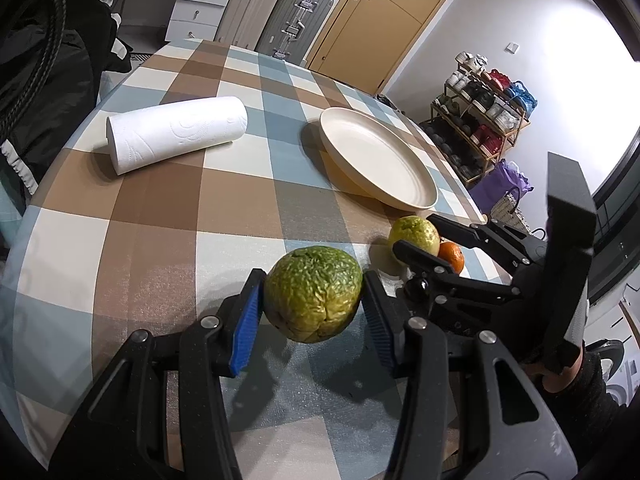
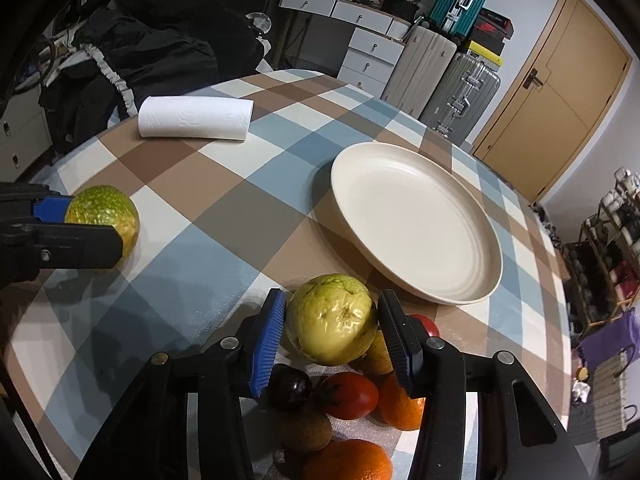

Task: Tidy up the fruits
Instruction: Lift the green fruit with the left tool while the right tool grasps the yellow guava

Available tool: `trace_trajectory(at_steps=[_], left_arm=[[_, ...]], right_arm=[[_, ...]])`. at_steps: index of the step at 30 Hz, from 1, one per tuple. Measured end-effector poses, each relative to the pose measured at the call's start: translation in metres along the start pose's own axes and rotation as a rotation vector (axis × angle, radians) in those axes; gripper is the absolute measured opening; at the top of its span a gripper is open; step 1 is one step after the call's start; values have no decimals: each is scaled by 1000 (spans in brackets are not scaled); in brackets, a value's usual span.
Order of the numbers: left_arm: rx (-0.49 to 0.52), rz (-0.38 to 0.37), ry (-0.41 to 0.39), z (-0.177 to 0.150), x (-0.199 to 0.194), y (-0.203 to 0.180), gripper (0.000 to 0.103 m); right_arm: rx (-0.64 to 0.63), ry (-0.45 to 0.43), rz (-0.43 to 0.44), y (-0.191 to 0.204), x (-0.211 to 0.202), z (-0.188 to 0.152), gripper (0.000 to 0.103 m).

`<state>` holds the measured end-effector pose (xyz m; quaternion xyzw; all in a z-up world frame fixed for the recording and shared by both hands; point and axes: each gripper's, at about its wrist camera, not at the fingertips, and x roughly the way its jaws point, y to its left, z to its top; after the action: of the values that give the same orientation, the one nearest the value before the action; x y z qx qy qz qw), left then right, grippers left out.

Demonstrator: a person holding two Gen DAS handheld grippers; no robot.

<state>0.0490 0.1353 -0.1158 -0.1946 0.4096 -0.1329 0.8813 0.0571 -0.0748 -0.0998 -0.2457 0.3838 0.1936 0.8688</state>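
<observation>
My left gripper (image 1: pixel 312 310) is shut on a bumpy green fruit (image 1: pixel 316 288), its blue pads pressed on both sides, low over the checked tablecloth. The right wrist view shows the same fruit (image 2: pixel 102 216) at the far left. My right gripper (image 2: pixel 332 316) is shut on a smooth yellow-green fruit (image 2: pixel 332 332), with a pad on each side. That fruit (image 1: pixel 414 232) also appears right of centre in the left wrist view. An empty cream plate (image 2: pixel 416 220) lies just beyond it. Under the right gripper is a pile of tomatoes (image 2: pixel 352 394), oranges (image 2: pixel 400 408) and a dark plum (image 2: pixel 290 386).
A white paper towel roll (image 1: pixel 176 132) lies on its side at the table's far left. The table edge runs close behind the plate (image 1: pixel 416 196). Suitcases, drawers, a door and a shoe rack (image 1: pixel 480 120) stand beyond the table. A person's hand (image 1: pixel 560 376) holds the right gripper.
</observation>
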Motion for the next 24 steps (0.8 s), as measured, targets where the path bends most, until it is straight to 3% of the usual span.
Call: trace_trajectory(at_steps=[13,24], left_arm=[[23,10,-1,14,9,-12,46],[58,-10,2,47,28,-43,46]], right_arm=[[228,-97,160,-42,-23,-1,48],[421,-184,267,-96,-43,-12,48]])
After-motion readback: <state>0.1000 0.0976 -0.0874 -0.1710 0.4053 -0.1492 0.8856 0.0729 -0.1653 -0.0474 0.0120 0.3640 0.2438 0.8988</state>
